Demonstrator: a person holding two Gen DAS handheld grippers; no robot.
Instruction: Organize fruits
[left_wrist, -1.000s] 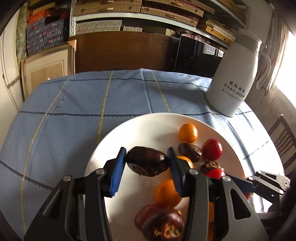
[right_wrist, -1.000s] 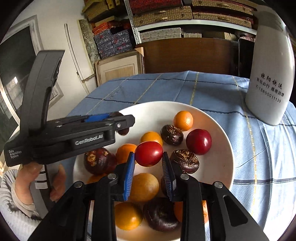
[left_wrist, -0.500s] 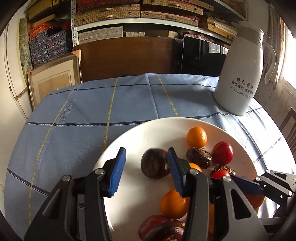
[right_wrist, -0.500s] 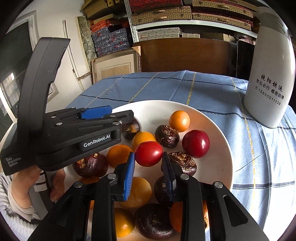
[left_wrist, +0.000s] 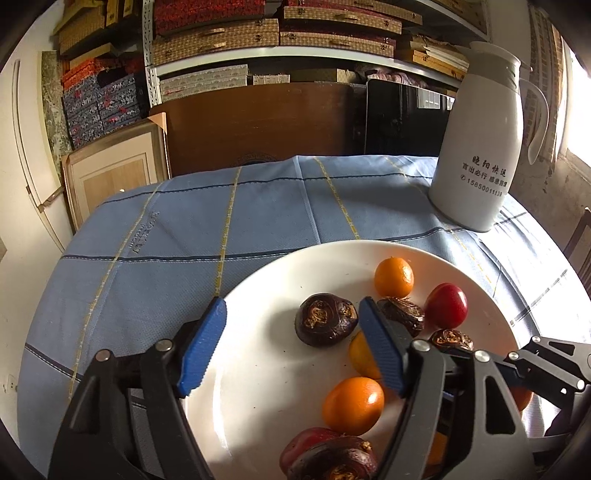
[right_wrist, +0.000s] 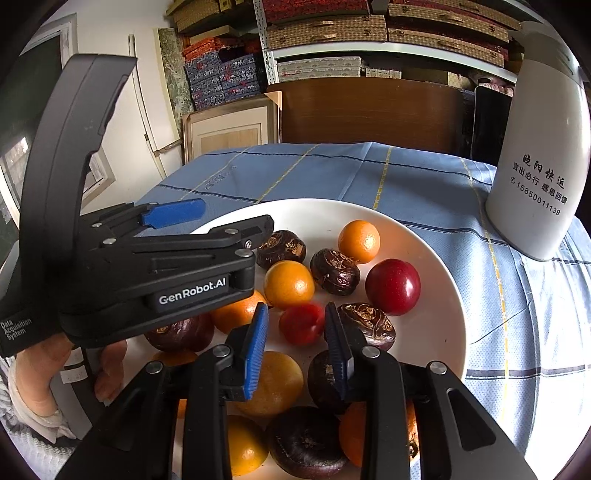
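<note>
From the left wrist view, your left gripper (left_wrist: 291, 345) was opening its jaws, pads clear of the dark brown fruit (left_wrist: 325, 319) lying between them on the white plate (left_wrist: 258, 387); you should have let it settle and lifted straight out, minding the orange fruit (left_wrist: 352, 405) close by. From the right wrist view, your right gripper (right_wrist: 297, 345) appeared pressed on a small red fruit (right_wrist: 301, 323) above the crowded plate (right_wrist: 439, 325); a steady squeeze and vertical carry would have suited such a smooth, round item.

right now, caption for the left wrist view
Left gripper opening beside a dark water chestnut resting on the white plate.
</note>
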